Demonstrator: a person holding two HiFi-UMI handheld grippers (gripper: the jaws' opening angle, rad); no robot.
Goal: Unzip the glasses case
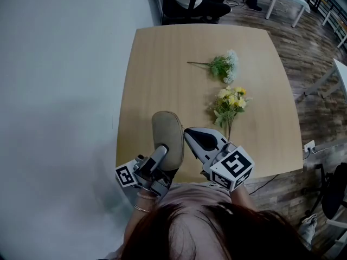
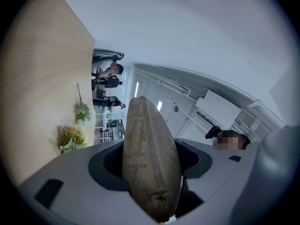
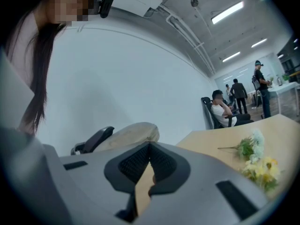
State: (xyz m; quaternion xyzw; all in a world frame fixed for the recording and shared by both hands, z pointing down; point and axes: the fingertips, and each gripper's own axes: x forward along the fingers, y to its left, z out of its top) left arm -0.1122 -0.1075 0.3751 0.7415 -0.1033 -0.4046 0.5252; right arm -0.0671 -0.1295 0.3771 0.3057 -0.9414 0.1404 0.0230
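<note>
The glasses case is a beige, oval fabric case, lifted over the near edge of the wooden table. My left gripper is shut on its near end; in the left gripper view the case stands on edge between the two jaws and rises past them. My right gripper has its tip just to the right of the case, very close to its edge. In the right gripper view its jaws meet at the tips, with nothing visible between them, and the case lies just beyond, to the left.
A bunch of green and white flowers and a bunch of yellow flowers lie on the right half of the table. A grey wall runs along the left. Seated people and office chairs are beyond the far edge.
</note>
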